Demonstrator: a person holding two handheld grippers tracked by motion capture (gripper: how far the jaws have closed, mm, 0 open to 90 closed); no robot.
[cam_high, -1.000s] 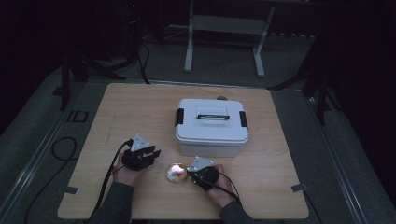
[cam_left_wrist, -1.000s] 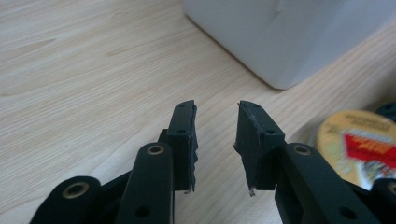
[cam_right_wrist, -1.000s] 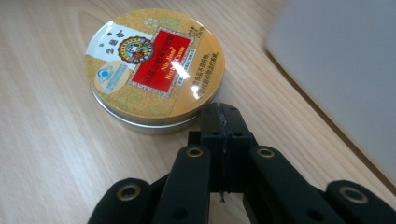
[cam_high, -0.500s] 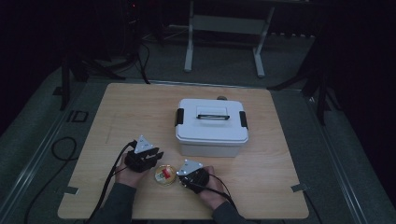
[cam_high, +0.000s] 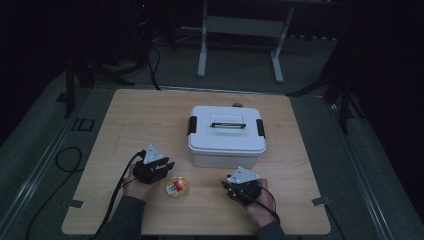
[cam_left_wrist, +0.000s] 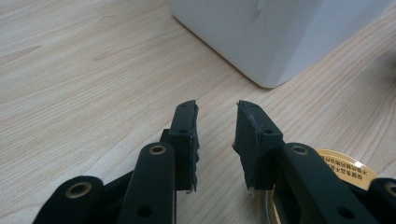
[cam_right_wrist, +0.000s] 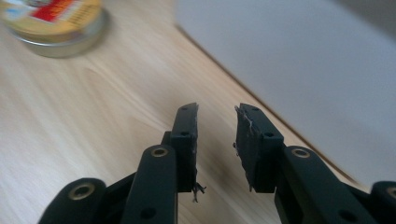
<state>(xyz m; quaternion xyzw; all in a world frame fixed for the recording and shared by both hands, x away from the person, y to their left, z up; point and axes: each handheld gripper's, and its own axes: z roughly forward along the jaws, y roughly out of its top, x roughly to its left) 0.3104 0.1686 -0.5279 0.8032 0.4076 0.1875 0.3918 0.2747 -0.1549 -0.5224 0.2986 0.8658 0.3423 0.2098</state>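
Round tin (cam_high: 177, 187): set down on table (cam_high: 150, 115), near-left of white box (cam_high: 226, 137). Left gripper (cam_high: 159, 166) beside it and right gripper (cam_high: 235, 184), jaws just opening, both gape empty.

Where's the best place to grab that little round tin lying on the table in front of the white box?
Probably across its low side wall, coming straight down from above. The round tin lies flat on the table with its printed lid up, so the rim is the only narrow part the jaws could span. The left gripper sits right beside it with nothing between its jaws, so it is nearest.
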